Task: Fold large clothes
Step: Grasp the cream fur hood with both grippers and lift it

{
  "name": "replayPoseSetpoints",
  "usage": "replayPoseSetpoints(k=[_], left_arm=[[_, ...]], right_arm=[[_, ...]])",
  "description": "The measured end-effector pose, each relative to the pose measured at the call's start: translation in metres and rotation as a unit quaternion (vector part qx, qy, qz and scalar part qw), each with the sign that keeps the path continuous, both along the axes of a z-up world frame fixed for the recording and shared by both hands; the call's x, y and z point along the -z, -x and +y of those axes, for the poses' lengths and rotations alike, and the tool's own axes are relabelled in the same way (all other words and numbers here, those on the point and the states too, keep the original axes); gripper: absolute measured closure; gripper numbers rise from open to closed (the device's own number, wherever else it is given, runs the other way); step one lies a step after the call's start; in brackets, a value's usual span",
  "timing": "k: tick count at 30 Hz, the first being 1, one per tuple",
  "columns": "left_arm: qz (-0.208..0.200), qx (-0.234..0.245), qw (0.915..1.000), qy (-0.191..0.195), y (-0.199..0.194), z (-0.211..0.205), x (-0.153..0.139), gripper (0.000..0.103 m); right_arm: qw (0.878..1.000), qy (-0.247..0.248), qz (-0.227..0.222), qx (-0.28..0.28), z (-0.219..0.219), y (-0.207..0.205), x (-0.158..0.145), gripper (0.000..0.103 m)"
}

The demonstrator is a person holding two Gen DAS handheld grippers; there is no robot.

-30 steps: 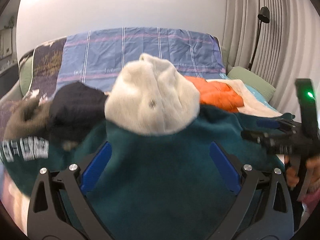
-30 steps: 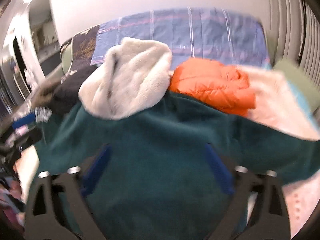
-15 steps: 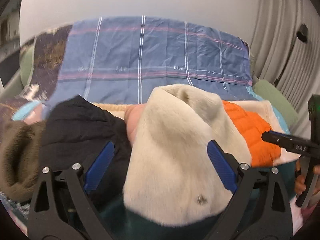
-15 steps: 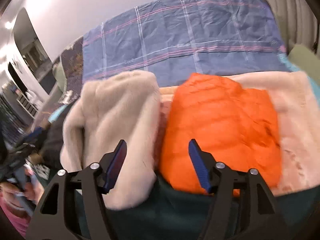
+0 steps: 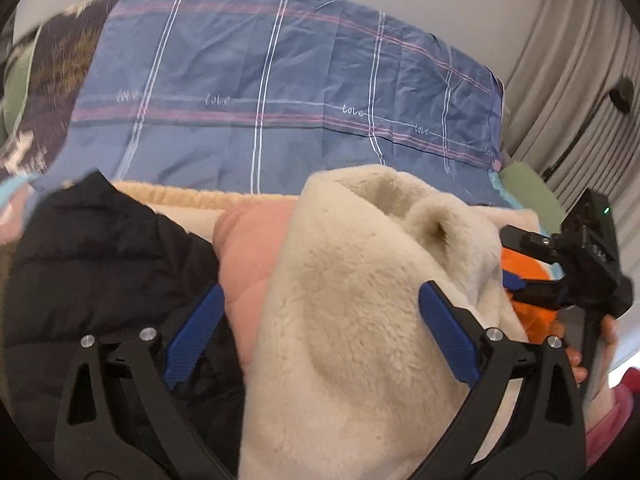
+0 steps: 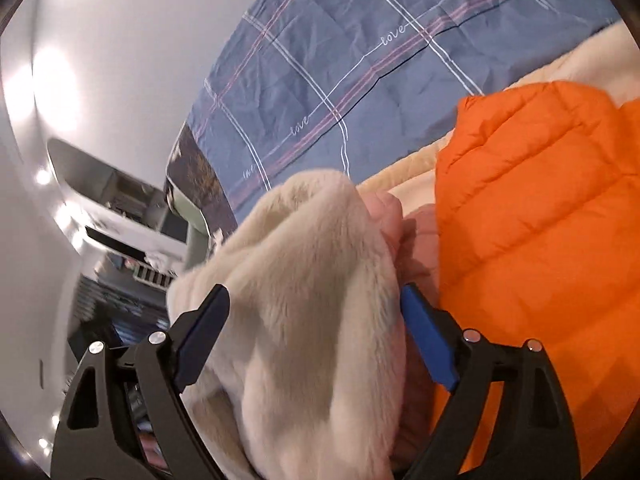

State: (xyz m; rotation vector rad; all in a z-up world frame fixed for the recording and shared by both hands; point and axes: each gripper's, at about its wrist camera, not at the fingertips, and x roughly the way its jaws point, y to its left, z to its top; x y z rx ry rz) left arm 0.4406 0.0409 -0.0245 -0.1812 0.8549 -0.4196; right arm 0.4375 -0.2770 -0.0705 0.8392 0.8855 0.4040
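A cream fluffy fleece garment (image 5: pixel 360 300) lies bunched on the bed, on top of other clothes; it also fills the lower middle of the right wrist view (image 6: pixel 312 300). My left gripper (image 5: pixel 320 320) is open, its blue pads on either side of the fleece's near part. My right gripper (image 6: pixel 316 320) is open too, jaws astride the fleece; it shows at the right of the left wrist view (image 5: pixel 560 276). An orange puffer jacket (image 6: pixel 540 240) lies right of the fleece. A black puffer jacket (image 5: pixel 100 264) lies left of it, with a pink quilted garment (image 5: pixel 248 264) between.
A blue plaid sheet (image 5: pixel 280 92) covers the bed behind the clothes. A cream blanket (image 6: pixel 580 64) lies under the pile. Grey curtains (image 5: pixel 580 60) hang at the right. A green pillow (image 5: pixel 528 184) sits by the bed's right edge.
Both grippers moved forward over the dark green garment, which has dropped out of view. They now straddle the cream fleece, and the right gripper has tilted left.
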Motion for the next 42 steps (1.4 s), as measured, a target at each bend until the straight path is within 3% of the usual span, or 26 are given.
replayPoseSetpoints(k=[1,2,3,4,6,11,15,17,19,20,21,23,24,25,26,29,31,34,38,39,42], left_arm=[[0.01,0.002,0.9998,0.018,-0.003,0.002,0.004,0.007],[0.023,0.011,0.9985,0.049,-0.005,0.003,0.01,0.019],[0.03,0.022,0.9968,0.07,-0.005,0.002,0.014,0.04],[0.035,0.029,0.9954,0.084,-0.004,0.001,0.015,0.048],[0.016,0.037,0.9964,0.074,0.007,-0.003,0.009,0.069],[-0.07,0.071,0.9915,0.084,0.062,0.015,-0.041,0.083],[-0.146,0.092,0.9804,0.096,0.145,0.046,-0.08,0.083],[-0.158,0.101,0.977,0.102,0.185,0.06,-0.086,0.079],[-0.163,0.112,0.9753,0.098,0.219,0.068,-0.088,0.058],[-0.173,0.111,0.9748,0.087,0.238,0.072,-0.086,0.04],[-0.178,0.113,0.9746,0.075,0.248,0.071,-0.084,0.029],[-0.185,0.113,0.9757,0.035,0.262,0.066,-0.08,0.023],[-0.182,0.11,0.9769,0.021,0.262,0.063,-0.077,0.019],[-0.175,0.106,0.9788,0.012,0.26,0.061,-0.073,0.017],[-0.163,0.102,0.9814,0.009,0.256,0.058,-0.068,0.017],[-0.131,0.098,0.9864,0.016,0.243,0.051,-0.052,0.017],[-0.121,0.105,0.9867,0.023,0.242,0.047,-0.043,0.017],[-0.122,0.134,0.983,0.029,0.258,0.039,-0.034,0.017],[-0.102,0.19,0.9751,0.052,0.288,0.017,-0.022,0.02],[-0.095,0.202,0.9734,0.051,0.296,0.009,-0.017,0.025],[-0.067,0.218,0.9731,0.032,0.315,-0.008,-0.004,0.039]], right_arm=[[1.0,-0.002,-0.001,0.001,0.003,-0.003,0.001,0.03],[1.0,0.003,-0.008,-0.001,0.009,-0.004,0.0,0.045],[1.0,0.015,-0.018,-0.006,0.016,-0.005,-0.004,0.067],[0.999,0.032,-0.029,-0.011,0.022,-0.003,-0.008,0.074],[0.996,0.055,-0.065,-0.018,0.03,0.006,-0.02,0.078],[0.982,0.059,-0.165,-0.067,0.028,0.059,-0.079,0.08],[0.957,0.101,-0.243,-0.123,0.03,0.137,-0.119,0.083],[0.941,0.127,-0.276,-0.151,0.031,0.186,-0.125,0.087],[0.929,0.141,-0.296,-0.171,0.031,0.228,-0.126,0.087],[0.924,0.157,-0.299,-0.18,0.033,0.254,-0.124,0.087],[0.921,0.173,-0.296,-0.183,0.035,0.267,-0.121,0.087],[0.917,0.211,-0.284,-0.184,0.041,0.282,-0.113,0.079],[0.918,0.222,-0.273,-0.182,0.042,0.283,-0.109,0.057],[0.924,0.226,-0.257,-0.173,0.04,0.278,-0.103,0.027],[0.935,0.223,-0.229,-0.152,0.035,0.27,-0.098,0.021],[0.961,0.214,-0.153,-0.09,0.017,0.242,-0.08,0.021],[0.971,0.2,-0.117,-0.055,0.001,0.227,-0.065,0.021],[0.976,0.195,-0.086,-0.037,-0.013,0.22,-0.046,0.021],[0.983,0.169,-0.041,-0.053,-0.012,0.185,-0.013,0.02],[0.985,0.161,-0.036,-0.053,-0.008,0.18,-0.009,0.023],[0.983,0.161,-0.05,-0.071,0.012,0.162,-0.011,0.088]])
